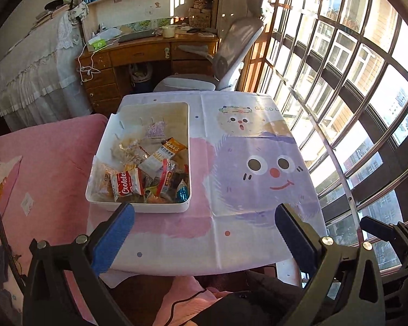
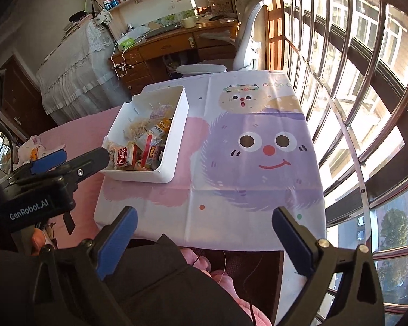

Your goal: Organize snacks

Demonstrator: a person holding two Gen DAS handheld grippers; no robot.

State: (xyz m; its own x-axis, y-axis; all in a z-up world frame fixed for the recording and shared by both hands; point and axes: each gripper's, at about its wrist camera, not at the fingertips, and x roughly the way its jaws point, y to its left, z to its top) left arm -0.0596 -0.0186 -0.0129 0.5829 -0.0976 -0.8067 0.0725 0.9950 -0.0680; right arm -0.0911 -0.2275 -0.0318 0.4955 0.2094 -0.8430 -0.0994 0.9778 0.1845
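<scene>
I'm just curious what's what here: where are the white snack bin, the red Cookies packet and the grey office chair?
white snack bin [image 1: 138,207], left wrist view, near rim.
Cookies packet [image 1: 125,184], left wrist view, red label.
office chair [image 1: 239,43], left wrist view, backrest.

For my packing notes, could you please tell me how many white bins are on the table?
1. The white bin sits on the left part of the cartoon tablecloth, with wrapped snacks piled at its near end. No other bin shows in either view.

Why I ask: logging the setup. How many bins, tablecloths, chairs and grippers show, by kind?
white bin: 1
tablecloth: 1
office chair: 1
grippers: 2, left gripper and right gripper
Total: 5; the snack packets in the bin are too jumbled to count.
</scene>
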